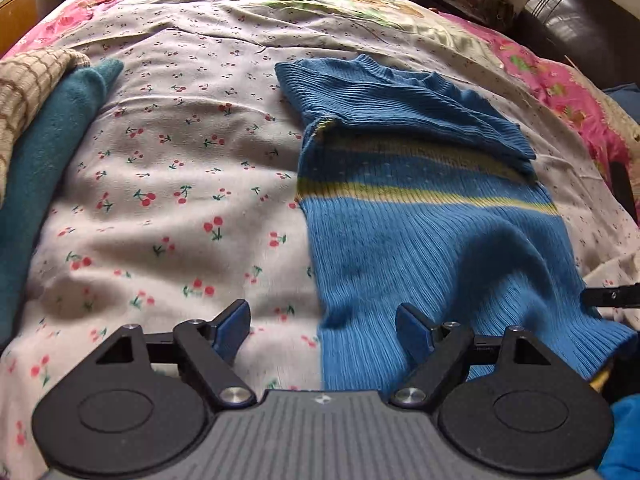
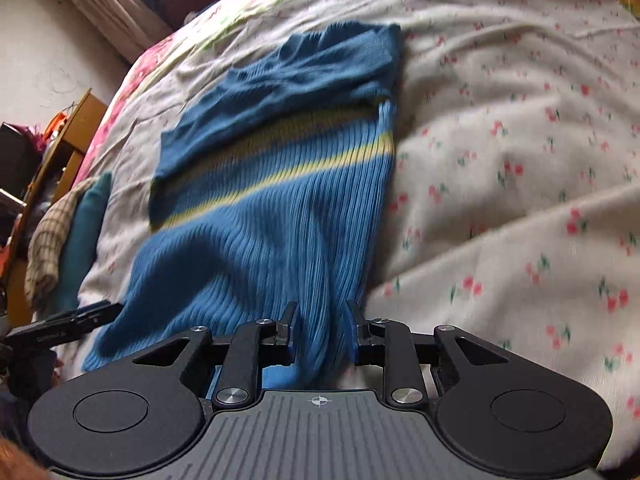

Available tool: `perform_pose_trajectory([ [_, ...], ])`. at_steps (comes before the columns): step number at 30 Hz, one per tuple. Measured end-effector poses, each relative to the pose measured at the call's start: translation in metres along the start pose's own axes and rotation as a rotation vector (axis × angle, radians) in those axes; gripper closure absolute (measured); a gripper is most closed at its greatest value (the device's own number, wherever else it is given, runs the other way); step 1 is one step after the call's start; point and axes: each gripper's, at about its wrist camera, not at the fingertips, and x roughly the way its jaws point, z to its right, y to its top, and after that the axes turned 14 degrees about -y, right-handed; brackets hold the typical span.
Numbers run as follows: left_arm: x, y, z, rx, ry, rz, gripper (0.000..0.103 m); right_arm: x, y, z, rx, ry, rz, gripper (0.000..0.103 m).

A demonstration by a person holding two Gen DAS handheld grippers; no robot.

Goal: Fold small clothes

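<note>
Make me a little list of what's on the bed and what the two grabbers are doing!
surface: cherry-print sheet
main item: blue sweater with a yellow stripe, lying flat, sleeves folded across the chest
other clothes: teal garment and checked cloth, piled at the bed's edge
left gripper: jaws wide open over the sweater's hem edge, holding nothing
right gripper: jaws a narrow gap apart, sweater hem between them; whether the pads press on it cannot be told
fold state: bottom half not yet folded up
</note>
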Motion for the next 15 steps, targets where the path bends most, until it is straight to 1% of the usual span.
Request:
perform_pose_trajectory([
  [1, -0.002, 0.0, 0.003, 0.0, -0.011, -0.008, 0.013, -0.001, -0.005, 0.0, -0.006, 0.014, -0.032, 0.078],
  [3, -0.005, -0.002, 0.009, 0.005, -0.038, -0.023, 0.013, -0.004, -0.013, 0.0, -0.013, 0.028, -0.055, 0.077],
  [5, -0.007, -0.005, 0.015, 0.015, -0.063, -0.035, 0.013, -0.008, -0.016, 0.0, -0.021, 0.036, -0.057, 0.074],
  [9, -0.006, -0.011, 0.021, 0.017, -0.11, -0.067, 0.014, -0.007, -0.02, 0.008, 0.033, 0.077, -0.06, 0.073],
  [12, -0.006, -0.016, 0.024, 0.038, -0.113, -0.079, 0.014, -0.001, -0.022, 0.011, 0.058, 0.106, -0.084, 0.071],
  [15, -0.007, -0.018, 0.023, 0.025, -0.116, -0.076, 0.016, 0.004, -0.022, 0.01, 0.071, 0.12, -0.089, 0.071],
])
